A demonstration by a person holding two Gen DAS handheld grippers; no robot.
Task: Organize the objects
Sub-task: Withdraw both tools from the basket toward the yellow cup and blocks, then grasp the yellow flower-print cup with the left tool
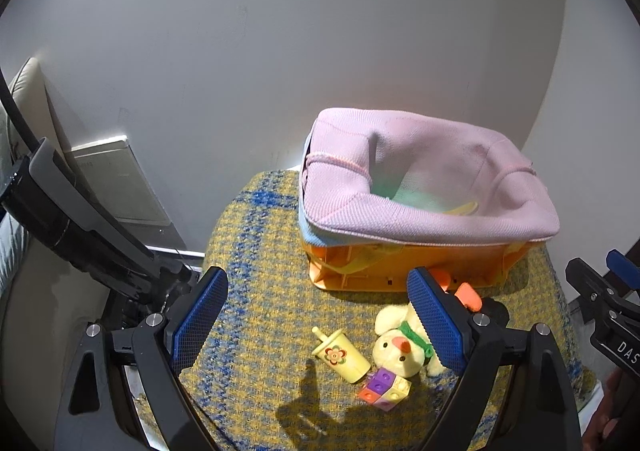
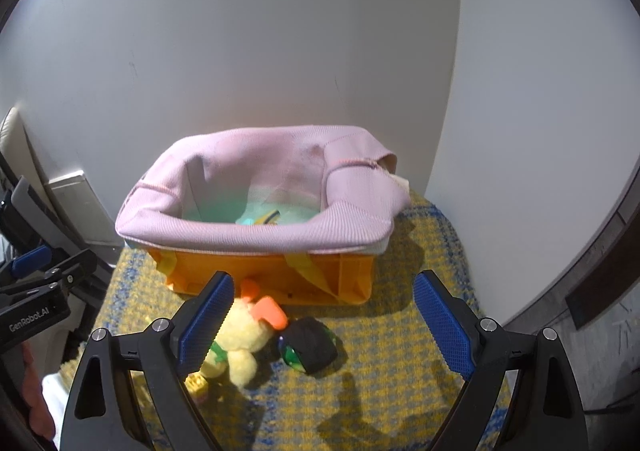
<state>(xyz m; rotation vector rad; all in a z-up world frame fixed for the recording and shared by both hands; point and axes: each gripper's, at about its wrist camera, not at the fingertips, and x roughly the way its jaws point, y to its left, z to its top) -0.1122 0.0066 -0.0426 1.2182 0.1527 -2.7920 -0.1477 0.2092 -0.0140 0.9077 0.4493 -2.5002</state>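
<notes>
An orange bin with a pink fabric liner (image 1: 424, 187) (image 2: 256, 223) stands at the back of a yellow-and-blue woven seat (image 1: 256, 291) (image 2: 384, 331). In front of it lie a yellow plush duck (image 1: 400, 347) (image 2: 244, 335), a yellow toy cup (image 1: 342, 357), a block of coloured cubes (image 1: 384, 389) and a black toy wheel (image 2: 312, 345). My left gripper (image 1: 318, 319) is open above the cup and duck. My right gripper (image 2: 324, 319) is open above the wheel. Some items lie inside the bin (image 2: 260, 218).
A grey wall rises behind the bin. A dark folded frame (image 1: 80, 227) and a white panel (image 1: 120, 179) stand at the left of the seat. The right gripper shows at the left view's right edge (image 1: 604, 299). Floor lies to the right (image 2: 600, 331).
</notes>
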